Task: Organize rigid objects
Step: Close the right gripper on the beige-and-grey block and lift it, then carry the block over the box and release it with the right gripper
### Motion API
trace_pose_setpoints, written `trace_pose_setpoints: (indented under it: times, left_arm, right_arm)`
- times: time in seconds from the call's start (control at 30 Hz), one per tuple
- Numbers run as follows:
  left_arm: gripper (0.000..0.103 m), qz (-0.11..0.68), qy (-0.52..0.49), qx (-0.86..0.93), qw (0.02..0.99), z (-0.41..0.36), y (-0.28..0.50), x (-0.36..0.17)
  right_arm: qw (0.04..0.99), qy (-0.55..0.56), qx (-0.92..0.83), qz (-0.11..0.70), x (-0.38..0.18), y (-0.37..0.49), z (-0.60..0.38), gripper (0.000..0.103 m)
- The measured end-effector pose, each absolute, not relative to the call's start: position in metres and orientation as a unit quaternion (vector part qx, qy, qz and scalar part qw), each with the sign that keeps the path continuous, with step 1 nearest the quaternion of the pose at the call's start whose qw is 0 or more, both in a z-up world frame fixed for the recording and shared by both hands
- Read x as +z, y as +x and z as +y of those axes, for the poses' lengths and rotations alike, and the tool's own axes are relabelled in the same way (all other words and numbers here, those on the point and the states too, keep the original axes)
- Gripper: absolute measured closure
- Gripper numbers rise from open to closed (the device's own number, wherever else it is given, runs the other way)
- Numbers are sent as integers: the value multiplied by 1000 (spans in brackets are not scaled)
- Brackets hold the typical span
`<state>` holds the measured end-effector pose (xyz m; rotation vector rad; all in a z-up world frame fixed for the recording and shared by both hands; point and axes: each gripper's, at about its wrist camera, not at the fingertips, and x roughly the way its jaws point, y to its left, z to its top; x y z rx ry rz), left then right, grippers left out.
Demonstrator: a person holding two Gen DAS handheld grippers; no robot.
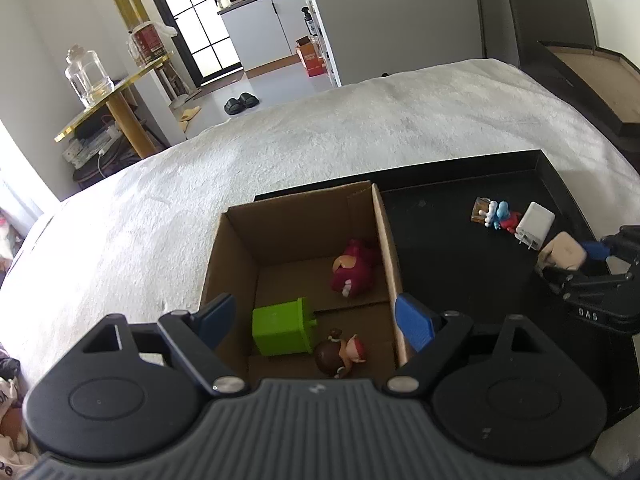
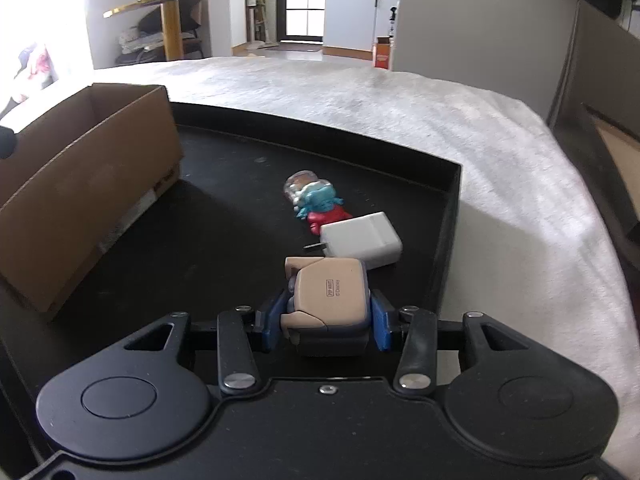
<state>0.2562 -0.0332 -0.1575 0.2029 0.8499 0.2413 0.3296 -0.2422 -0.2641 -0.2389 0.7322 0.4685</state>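
My left gripper [image 1: 316, 316] stands open over a cardboard box [image 1: 280, 232]. Inside the box lie a maroon toy [image 1: 354, 270], a green cube [image 1: 282, 330] and a brown-haired figurine [image 1: 340, 354]. The box sits on the left end of a black tray [image 2: 224, 216]. My right gripper [image 2: 325, 328] is shut on a beige blocky toy [image 2: 328, 292], with a blue pad against each of its sides, low over the tray's right part. Just beyond it lie a white charger [image 2: 360, 240] and a blue-and-red figurine [image 2: 318, 200]. In the left wrist view the right gripper [image 1: 572, 264] holds the beige toy [image 1: 562, 252] near the tray's right edge.
The tray rests on a white fuzzy bedspread [image 2: 440, 128]. A gold-edged side table with a glass jar [image 1: 86, 76] stands beyond the bed's left side. Dark furniture [image 1: 560, 60] runs along the right. The tray's raised rim [image 2: 448, 216] is close on the right.
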Motion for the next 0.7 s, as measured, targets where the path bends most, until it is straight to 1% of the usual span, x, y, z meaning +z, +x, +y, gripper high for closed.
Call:
trace_pose_setpoints:
  times: [0.1,0.2,0.47,0.7]
  left_arm:
    - [17,409,81,112,902,-27,255,-157]
    - [17,409,69,109,903,-22,251,-157]
    - [17,393,43,116,911,-1,242,-147]
    - [17,363,10,126,923,20,234,-133]
  right_arm:
    - [901,-90,218,364,-260,333,-246,61]
    - [905,-112,209,352,-253,328,-243,61]
    - [904,-104,209,358,-232,321,-230,61]
    - [899,-64,208,381,-204,316,-212,61]
